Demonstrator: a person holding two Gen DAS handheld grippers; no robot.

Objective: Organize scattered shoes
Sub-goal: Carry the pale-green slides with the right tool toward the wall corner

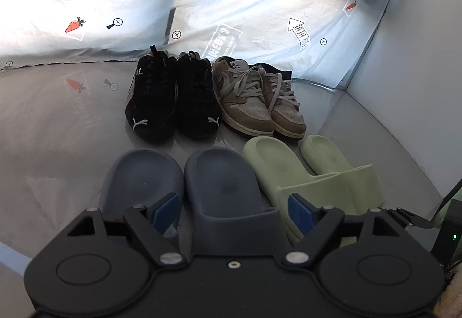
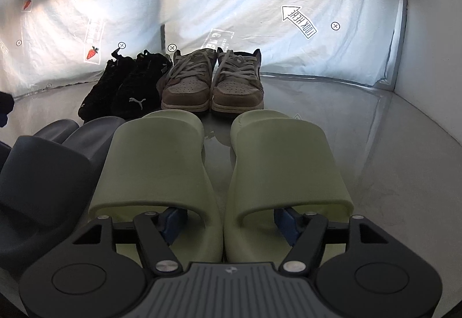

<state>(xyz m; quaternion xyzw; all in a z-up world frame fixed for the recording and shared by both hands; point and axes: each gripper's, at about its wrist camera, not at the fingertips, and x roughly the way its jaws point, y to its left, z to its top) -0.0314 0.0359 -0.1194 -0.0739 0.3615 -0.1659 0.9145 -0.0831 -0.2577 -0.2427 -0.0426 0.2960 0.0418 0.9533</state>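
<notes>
- On a glossy grey floor, against a crinkled white sheet [image 2: 231, 0] printed with carrots and arrows, four pairs of shoes sit in two rows.
- Back row: black sneakers [image 1: 173, 98] at the left, touching side by side; tan laced sneakers [image 1: 260, 98] just beside them on the right, toes toward the cameras.
- Front row: dark blue slides [image 1: 179, 182] at the left, pale green slides [image 2: 219, 168] at the right — each pair parallel, the two pairs nearly touching.
- Left gripper [image 1: 233, 211]: jaws spread wide, its blue fingertips [image 1: 166, 209] straddling the right-hand blue slide's strap; one pad lies over the gap between the blue slides, the other at the edge of the nearer green slide. Neither pad visibly presses on anything; nothing is gripped.
- Right gripper [image 2: 229, 221]: jaws parted, one blue fingertip [image 2: 170, 220] reaching under the strap of the left green slide, the other under the strap of the right one. The inner edges of both slides lie between the fingers — whether the pads touch the foam cannot be told, but no squeeze shows.
- Far right, a plain white wall [image 1: 418, 58] closes the corner.
</notes>
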